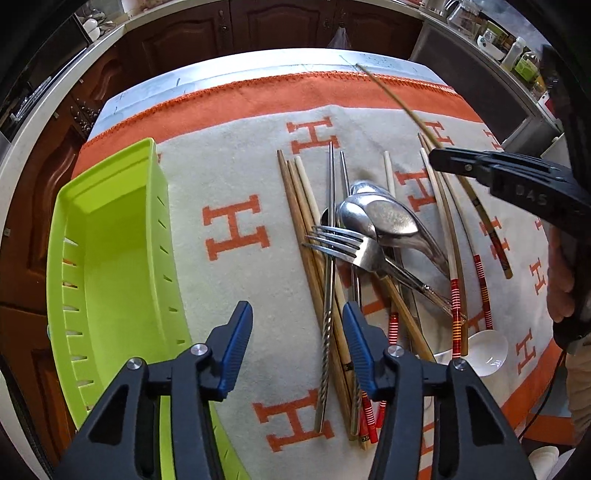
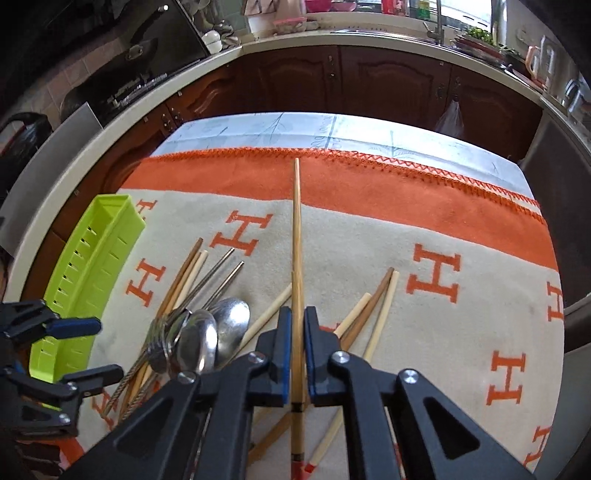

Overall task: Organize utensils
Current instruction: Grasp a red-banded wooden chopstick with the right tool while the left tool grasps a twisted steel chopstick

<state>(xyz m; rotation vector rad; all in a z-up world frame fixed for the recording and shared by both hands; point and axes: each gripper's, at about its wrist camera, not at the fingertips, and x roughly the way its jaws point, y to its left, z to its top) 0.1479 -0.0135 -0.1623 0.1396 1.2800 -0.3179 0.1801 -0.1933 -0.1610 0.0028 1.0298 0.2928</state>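
Carrying chopstick (image 2: 296,236) clamped in right tool (image 2: 295,354), tip ahead; left tool (image 1: 297,354) apart, idle. Keep grip firm, swing left toward tray (image 2: 88,266), lower lengthwise, clear pile (image 1: 369,236).

Dark brown wooden cabinets (image 2: 391,85) with arched panel doors run along the far side under a pale curved countertop (image 2: 369,38). A faucet (image 2: 436,22) stands at a sink near a bright window, and daylight falls in from there. A black stovetop (image 2: 147,74) sits at the left. Jars and bottles (image 1: 517,59), perhaps condiments, crowd the counter. A plastic bag (image 2: 450,118) hangs from a cabinet handle.
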